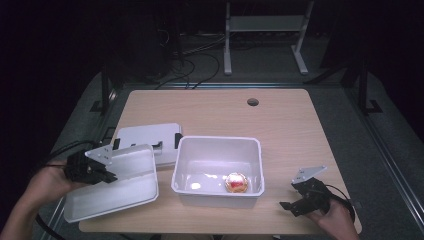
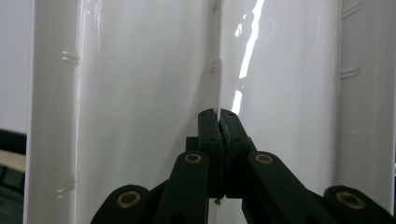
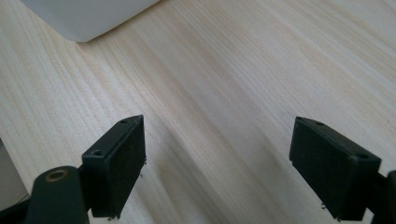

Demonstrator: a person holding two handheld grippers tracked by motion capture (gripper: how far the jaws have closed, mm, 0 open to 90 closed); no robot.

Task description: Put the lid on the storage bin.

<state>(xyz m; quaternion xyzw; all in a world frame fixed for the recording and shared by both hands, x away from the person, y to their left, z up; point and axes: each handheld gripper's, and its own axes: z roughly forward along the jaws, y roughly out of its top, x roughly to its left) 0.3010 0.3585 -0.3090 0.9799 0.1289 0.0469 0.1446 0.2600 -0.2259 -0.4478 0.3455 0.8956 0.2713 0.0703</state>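
A white plastic bin (image 1: pixel 218 141) stands at the middle of the wooden table (image 1: pixel 280 125). Inside it, near the front right corner, lies a small round red and yellow object (image 1: pixel 236 182). To the bin's left, my left gripper (image 1: pixel 111 176) is shut on the edge of a white lid (image 1: pixel 125 187) that juts over the table's front left corner. In the left gripper view the jaws (image 2: pixel 218 117) pinch a thin ridge of that lid (image 2: pixel 140 93). My right gripper (image 1: pixel 289 196) rests open at the front right, and its jaws (image 3: pixel 217 158) hold nothing above bare wood.
A second white lid with black clips (image 1: pixel 147 136) lies behind the held lid. A cable hole (image 1: pixel 253 102) sits at the table's far side. A corner of the bin (image 3: pixel 88 18) shows in the right gripper view. Dark floor, cables and a white frame (image 1: pixel 265 30) lie beyond.
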